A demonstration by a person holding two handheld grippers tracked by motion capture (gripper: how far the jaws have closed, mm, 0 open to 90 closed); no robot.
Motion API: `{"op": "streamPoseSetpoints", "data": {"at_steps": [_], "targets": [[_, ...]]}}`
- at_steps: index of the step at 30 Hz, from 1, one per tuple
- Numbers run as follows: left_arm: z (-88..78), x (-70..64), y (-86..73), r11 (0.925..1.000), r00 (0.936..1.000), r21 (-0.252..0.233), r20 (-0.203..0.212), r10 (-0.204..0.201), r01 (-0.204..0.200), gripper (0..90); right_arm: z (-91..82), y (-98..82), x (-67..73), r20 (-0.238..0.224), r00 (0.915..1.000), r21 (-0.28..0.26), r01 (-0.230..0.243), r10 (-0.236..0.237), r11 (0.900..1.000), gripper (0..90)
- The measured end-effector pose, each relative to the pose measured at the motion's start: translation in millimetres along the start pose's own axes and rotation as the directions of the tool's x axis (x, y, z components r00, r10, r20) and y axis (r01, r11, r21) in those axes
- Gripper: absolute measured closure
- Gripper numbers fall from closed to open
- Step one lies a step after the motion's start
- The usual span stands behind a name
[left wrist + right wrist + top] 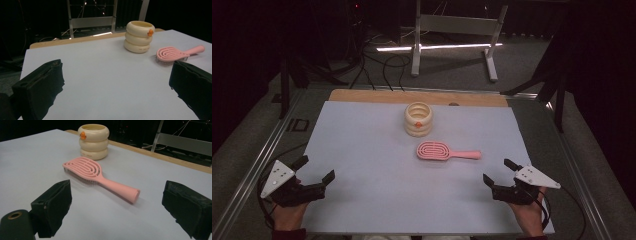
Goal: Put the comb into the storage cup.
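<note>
left gripper (pixel 317 169): jaws apart, nothing between them, near table corner | right gripper (pixel 498 171): jaws apart, empty | pink hairbrush (pixel 447 151): bristles down on the white sheet (pixel 362 150), mid-table (handle toward right gripper), just beside cream 3-ring cup (pixel 418 119), apart

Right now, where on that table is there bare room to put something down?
Plenty. The near middle of the white sheet, between the left claw and the right claw, is bare. So are the strips left and right of the cream ringed pot. Only the centre is busy, where the pink hairbrush lies just in front of the pot.
</note>
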State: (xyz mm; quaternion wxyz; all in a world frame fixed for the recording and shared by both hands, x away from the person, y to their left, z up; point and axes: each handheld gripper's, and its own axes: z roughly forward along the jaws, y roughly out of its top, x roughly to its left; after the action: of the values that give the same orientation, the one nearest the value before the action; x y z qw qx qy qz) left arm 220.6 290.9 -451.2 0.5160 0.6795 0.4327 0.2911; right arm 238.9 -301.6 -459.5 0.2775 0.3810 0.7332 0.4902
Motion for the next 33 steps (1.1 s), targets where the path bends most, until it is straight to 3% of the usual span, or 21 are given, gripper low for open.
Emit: {"op": "streamPoseSetpoints", "data": {"at_steps": [23,33], "targets": [[2.4,-2.5,-0.6,0.9999,0.9999,-0.007,-0.013,0.008,-0.008,0.2,4.3,4.3,5.5,-0.009,0.9997,0.013,0.024,-0.024,1.000,8.9],[4.6,-3.6,-0.9,1.0000,1.0000,-0.008,-0.008,0.005,-0.005,0.2,9.6,19.7,6.4,-0.012,0.9987,0.004,0.050,-0.050,0.999,8.9]]}}
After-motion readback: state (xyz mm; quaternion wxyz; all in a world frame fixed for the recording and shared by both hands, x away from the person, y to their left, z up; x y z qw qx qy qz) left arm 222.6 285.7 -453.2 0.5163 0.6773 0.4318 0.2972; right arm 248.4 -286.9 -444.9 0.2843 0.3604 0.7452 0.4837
